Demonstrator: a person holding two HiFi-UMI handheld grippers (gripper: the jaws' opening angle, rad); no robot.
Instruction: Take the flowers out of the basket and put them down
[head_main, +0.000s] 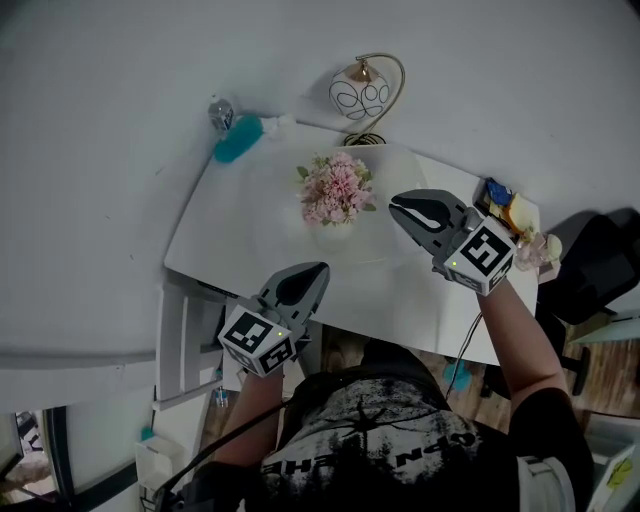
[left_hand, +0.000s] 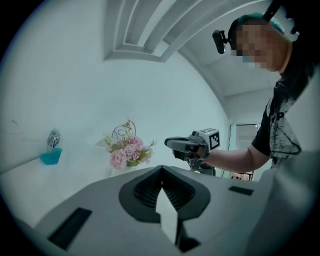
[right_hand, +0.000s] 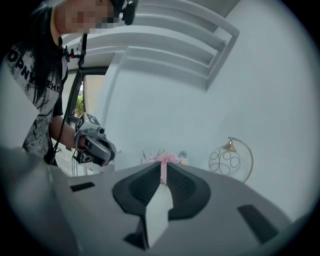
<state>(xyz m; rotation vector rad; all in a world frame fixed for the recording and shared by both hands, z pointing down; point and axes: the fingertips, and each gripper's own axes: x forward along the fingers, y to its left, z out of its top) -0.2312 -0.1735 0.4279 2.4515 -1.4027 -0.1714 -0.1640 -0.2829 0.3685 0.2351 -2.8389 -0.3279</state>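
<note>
A bunch of pink flowers (head_main: 337, 189) stands upright in a pale basket (head_main: 335, 227) at the middle of the white table (head_main: 240, 235). My left gripper (head_main: 320, 268) is held level over the table's near edge, shut and empty, pointing at the flowers (left_hand: 127, 151) from a distance. To the right of the bunch my right gripper (head_main: 393, 204) hovers above the table, also shut with nothing in it. In the right gripper view the flowers (right_hand: 165, 158) show just past the closed tips (right_hand: 163, 166). Neither gripper touches the bunch.
A wire lamp with a round shade (head_main: 362, 95) stands behind the flowers by the wall. A teal object (head_main: 237, 139) and a small bottle (head_main: 221, 112) sit at the far left corner. Colourful odds and ends (head_main: 512, 215) lie at the table's right end.
</note>
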